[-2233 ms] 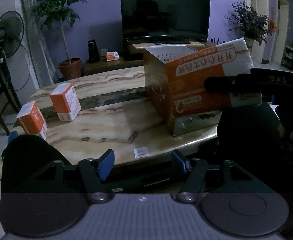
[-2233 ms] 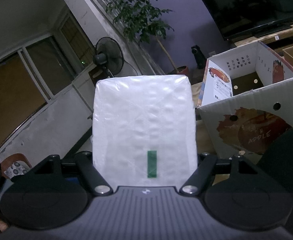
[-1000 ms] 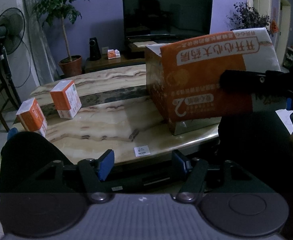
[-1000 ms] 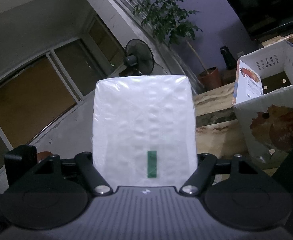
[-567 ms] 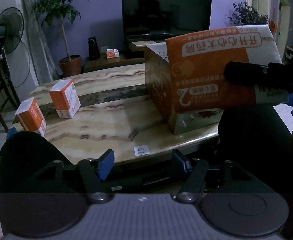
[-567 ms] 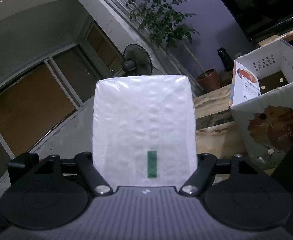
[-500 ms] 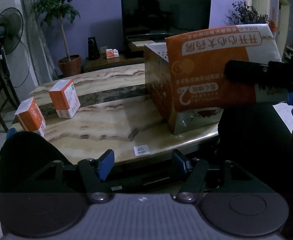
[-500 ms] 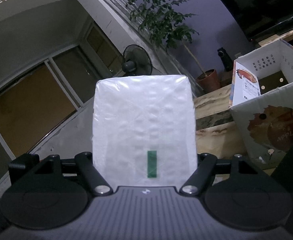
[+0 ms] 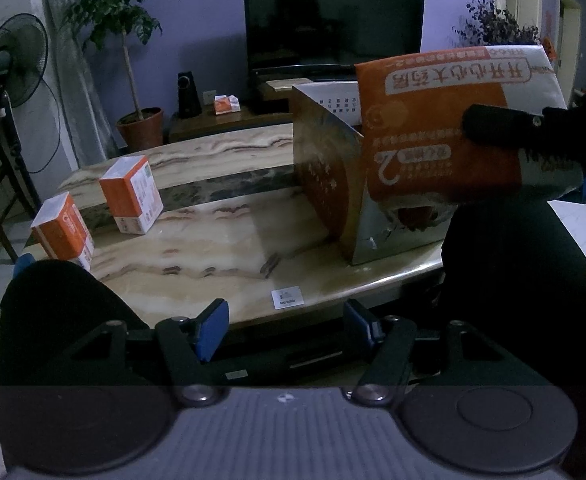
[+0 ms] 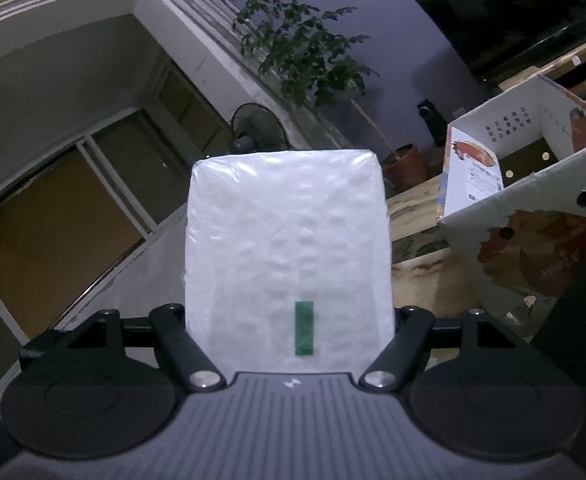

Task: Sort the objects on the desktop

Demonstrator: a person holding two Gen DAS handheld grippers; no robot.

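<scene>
Mostly the risk is the pack (image 9: 445, 128) clipping the box (image 9: 333, 184) rim on the way in: it's wide, held side-on in the air just by the box's near wall, and a low or skewed approach would catch the edge, shove the box along the table (image 9: 213, 240) or twist the pack in the grip; it's soft plastic wrap, so it could slip too. Right gripper (image 10: 289, 316) has its jaws spread wide and clamped on the pack's flanks, pointing roughly level and rolled. Left gripper (image 9: 285, 328) is parked low at the table's near edge, angled down, jaws apart with nothing between. Two small cartons (image 9: 131, 194) sit untouched at far left
</scene>
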